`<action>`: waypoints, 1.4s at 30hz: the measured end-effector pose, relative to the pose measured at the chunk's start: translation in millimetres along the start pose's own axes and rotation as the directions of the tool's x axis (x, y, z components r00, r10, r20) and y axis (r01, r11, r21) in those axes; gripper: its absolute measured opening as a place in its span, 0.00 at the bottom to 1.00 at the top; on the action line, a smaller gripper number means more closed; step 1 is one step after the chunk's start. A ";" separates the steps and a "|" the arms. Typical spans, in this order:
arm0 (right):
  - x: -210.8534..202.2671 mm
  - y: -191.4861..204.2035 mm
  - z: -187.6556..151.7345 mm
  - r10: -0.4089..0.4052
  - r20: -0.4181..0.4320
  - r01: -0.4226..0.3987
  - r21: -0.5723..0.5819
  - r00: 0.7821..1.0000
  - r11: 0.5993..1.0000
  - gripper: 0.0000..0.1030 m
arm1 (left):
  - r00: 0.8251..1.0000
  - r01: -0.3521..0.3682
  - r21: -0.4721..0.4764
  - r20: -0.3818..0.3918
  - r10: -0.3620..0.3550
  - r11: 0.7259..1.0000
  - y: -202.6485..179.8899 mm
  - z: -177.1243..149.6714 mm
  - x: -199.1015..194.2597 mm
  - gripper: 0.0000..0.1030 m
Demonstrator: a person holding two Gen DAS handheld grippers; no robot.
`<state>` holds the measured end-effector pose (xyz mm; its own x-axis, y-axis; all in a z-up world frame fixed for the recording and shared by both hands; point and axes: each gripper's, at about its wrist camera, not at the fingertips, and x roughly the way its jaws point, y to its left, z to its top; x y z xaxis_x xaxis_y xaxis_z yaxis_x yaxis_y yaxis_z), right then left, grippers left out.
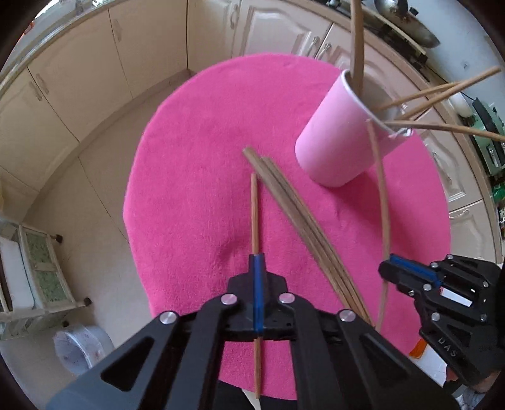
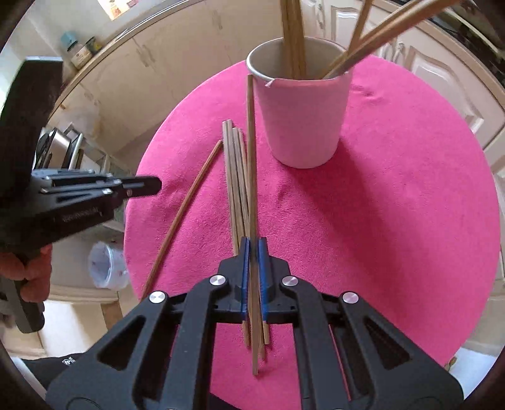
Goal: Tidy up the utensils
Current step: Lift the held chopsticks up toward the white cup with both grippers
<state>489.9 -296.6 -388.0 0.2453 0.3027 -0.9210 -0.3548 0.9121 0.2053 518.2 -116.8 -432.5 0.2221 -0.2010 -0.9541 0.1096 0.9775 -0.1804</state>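
Observation:
A pink cup [image 1: 339, 138] [image 2: 304, 116] stands on the pink cloth [image 1: 195, 164] [image 2: 394, 195] and holds several wooden chopsticks. Several more chopsticks [image 1: 293, 202] [image 2: 235, 176] lie bundled on the cloth in front of it. My left gripper [image 1: 258, 261] is shut on one reddish chopstick [image 1: 254, 208], which also shows in the right wrist view [image 2: 186, 208]. My right gripper [image 2: 253, 249] is shut on one chopstick [image 2: 251, 151] whose tip points up beside the cup's rim; the left wrist view shows that chopstick [image 1: 380, 195] and gripper [image 1: 391, 261].
The cloth covers a round table with its edge close on all sides. Cream cabinets [image 1: 94, 79] surround it. A white bin [image 1: 80, 347] [image 2: 105, 263] stands on the floor to the left. A wok [image 1: 407, 22] sits on the stove behind the cup.

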 end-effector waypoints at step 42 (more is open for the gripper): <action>-44.3 12.1 21.9 0.025 0.126 -0.024 -0.008 0.992 1.000 0.06 | 0.963 0.130 0.056 0.232 -0.139 0.990 -14.3 32.2 -63.1 0.05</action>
<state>494.5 -292.9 -337.5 0.3481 0.3576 -0.8666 -0.3680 0.9023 0.2246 533.8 -120.2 -362.1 0.4229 -0.3447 -0.8381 0.1920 0.9379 -0.2889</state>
